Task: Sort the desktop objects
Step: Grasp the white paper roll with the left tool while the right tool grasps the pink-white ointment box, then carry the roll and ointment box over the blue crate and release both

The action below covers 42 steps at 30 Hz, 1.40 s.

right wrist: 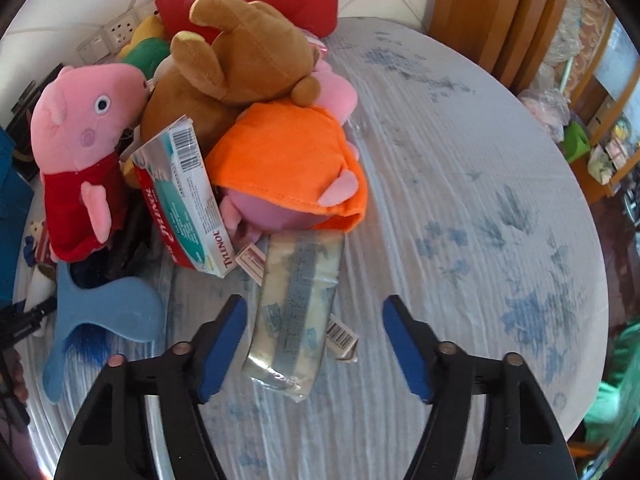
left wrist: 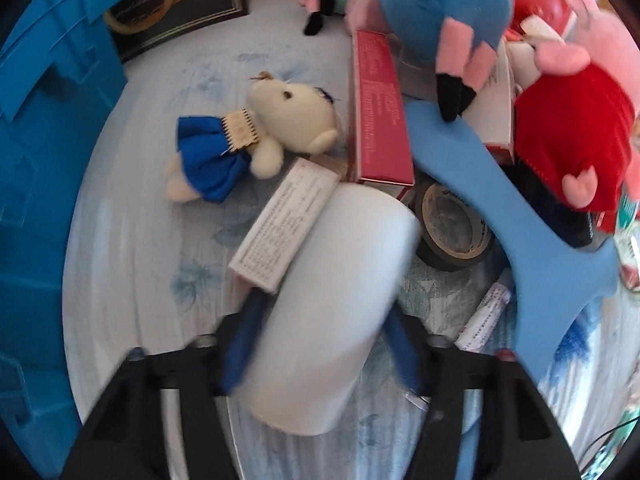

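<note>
In the left wrist view a smooth white roll (left wrist: 332, 300), blurred, lies on the flowered tablecloth. My left gripper (left wrist: 324, 344) has its blue pads against both sides of it. Beside it lie a printed white box (left wrist: 284, 232), a cream bear in a blue dress (left wrist: 256, 136), a red box (left wrist: 380, 112) and a tape roll (left wrist: 452, 228). In the right wrist view my right gripper (right wrist: 314, 340) straddles a clear yellowish packet (right wrist: 296, 312). Its left pad is close to the packet and its right pad stands clear of it.
A blue crate (left wrist: 48, 160) fills the left edge, with a dark framed picture (left wrist: 176, 0) behind it. Plush pigs (right wrist: 76, 152), a brown plush (right wrist: 240, 64), an orange-dressed plush (right wrist: 288, 160) and a Tylenol box (right wrist: 184, 200) are heaped together. A light blue flat piece (right wrist: 104, 312) lies nearby. The tablecloth (right wrist: 480, 200) runs bare to the right.
</note>
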Available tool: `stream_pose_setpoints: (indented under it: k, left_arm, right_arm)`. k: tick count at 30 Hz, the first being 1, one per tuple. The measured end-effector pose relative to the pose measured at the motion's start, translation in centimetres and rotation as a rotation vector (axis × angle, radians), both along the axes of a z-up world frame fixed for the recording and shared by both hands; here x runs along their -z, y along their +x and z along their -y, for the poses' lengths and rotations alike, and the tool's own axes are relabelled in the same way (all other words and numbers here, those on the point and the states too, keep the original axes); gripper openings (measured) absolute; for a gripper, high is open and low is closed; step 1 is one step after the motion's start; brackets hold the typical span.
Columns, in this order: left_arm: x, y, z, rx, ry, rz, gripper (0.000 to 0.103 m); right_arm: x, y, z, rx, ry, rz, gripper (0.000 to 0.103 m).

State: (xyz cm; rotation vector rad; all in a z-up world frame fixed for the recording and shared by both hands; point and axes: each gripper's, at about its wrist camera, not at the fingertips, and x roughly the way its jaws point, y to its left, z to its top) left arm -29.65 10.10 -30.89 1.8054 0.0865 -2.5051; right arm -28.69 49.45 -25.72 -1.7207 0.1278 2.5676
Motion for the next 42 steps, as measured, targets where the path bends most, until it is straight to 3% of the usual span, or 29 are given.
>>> stream_pose_setpoints:
  k: [4,7,10,16,27,28,29,31,37,40,42]
  left_arm:
    - [-0.8,2.0,0.9,-0.066,0.026,-0.002,0.052]
    - [-0.8,3.7,1.4,-0.105,0.059,0.008,0.051]
    - [-1.0,4.8,1.2,-0.127,0.045,0.004,0.051]
    - [-1.5,5.3,0.4,-0.15,0.006,-0.007,0.051]
    - [-2.5,5.5,0.0,-0.176,0.0,-0.011,0.051]
    - [-2.7,5.4,-0.1,-0.181,-0.001,-0.011,0.05]
    - [-2.8,5.4,-0.1,-0.187,-0.001,-0.009,0.05]
    - [-3.1,5.2,-0.1,-0.197,-0.005,-0.008,0.05]
    - [-6.3,5.0,-0.2,-0.209,-0.011,-0.078,0.045]
    - [-8.1,5.7,0.8,-0.215,-0.008,-0.131,0.045]
    - [-7.9,5.7,2.4,-0.215,-0.017,-0.171,0.045]
  right_arm:
    - [0.8,0.4,-3.2,0.125,-0.069,0.012,0.045]
    - [1.3,1.3,-6.3,0.21,-0.06,0.029,0.046]
    - [1.3,2.1,-7.9,0.246,-0.002,0.031,0.046]
    - [-1.1,2.5,-6.1,0.116,0.002,-0.068,0.045]
    - [0.8,-0.9,-6.2,0.11,-0.06,-0.076,0.043]
    - [1.2,-1.4,-6.2,0.109,-0.064,-0.071,0.041]
    - [1.4,-1.5,-6.2,0.105,-0.067,-0.067,0.033]
    - [1.9,-1.9,-6.1,0.094,-0.067,-0.071,0.029]
    - [0.6,-1.1,-6.4,0.097,-0.089,-0.122,0.029]
    - [-1.3,-0.2,-6.4,0.095,-0.094,-0.167,0.029]
    - [-2.9,0.6,-6.0,0.084,-0.09,-0.202,0.029]
